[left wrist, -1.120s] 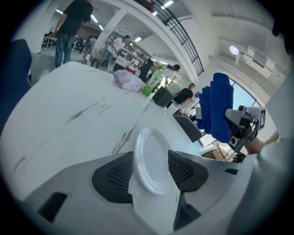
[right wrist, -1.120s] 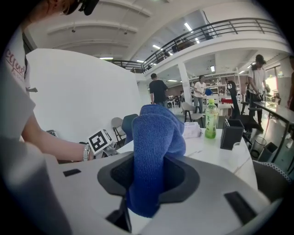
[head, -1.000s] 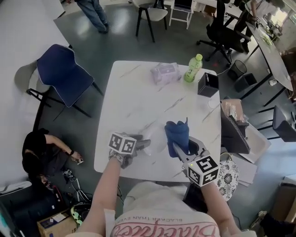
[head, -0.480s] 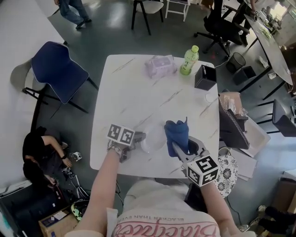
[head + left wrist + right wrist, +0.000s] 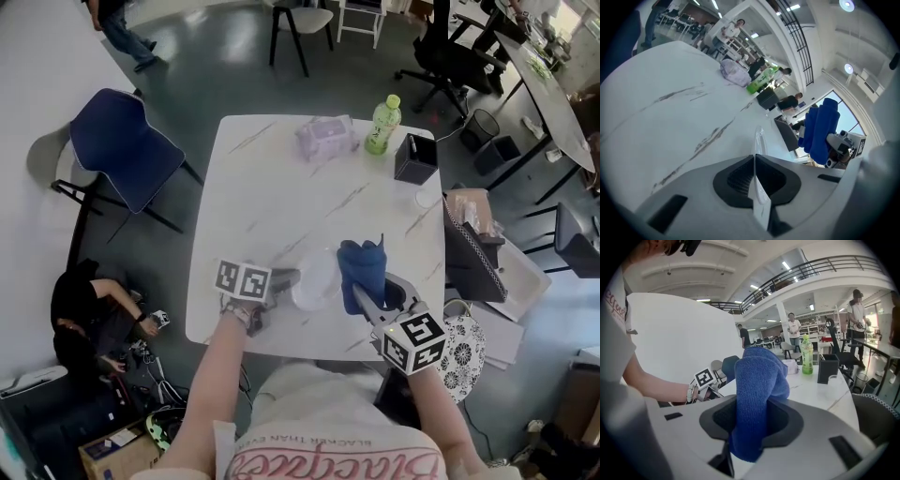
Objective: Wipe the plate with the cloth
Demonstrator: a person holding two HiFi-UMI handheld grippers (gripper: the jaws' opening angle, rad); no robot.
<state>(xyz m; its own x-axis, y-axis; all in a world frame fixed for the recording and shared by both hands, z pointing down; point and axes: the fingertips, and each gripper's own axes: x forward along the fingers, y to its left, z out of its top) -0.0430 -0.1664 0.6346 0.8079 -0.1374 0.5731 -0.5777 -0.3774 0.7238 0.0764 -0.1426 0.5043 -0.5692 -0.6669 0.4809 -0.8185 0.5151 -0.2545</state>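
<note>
A white plate (image 5: pixel 314 278) is near the table's front edge, just left of the blue cloth (image 5: pixel 363 262). My left gripper (image 5: pixel 284 278) holds the plate by its left rim, its jaws closing tight on it. In the left gripper view the plate (image 5: pixel 759 140) shows edge-on, with its rim squeezed between the two pads. My right gripper (image 5: pixel 370 295) is shut on the cloth, which stands up in a bunch out of the jaws (image 5: pixel 757 394). The cloth (image 5: pixel 820 126) hangs close beside the plate, and I cannot tell whether they touch.
On the white marble table (image 5: pixel 281 187) the far side holds a green bottle (image 5: pixel 385 125), a pack of wipes (image 5: pixel 325 137), a black box (image 5: pixel 416 157) and a small cup (image 5: pixel 427 198). A blue chair (image 5: pixel 127 145) stands to the left. A person sits on the floor at lower left.
My left jaws, open around the plate's rim a second ago, have closed on it. The plate now shows more of its face beside the cloth. The right gripper has kept still.
</note>
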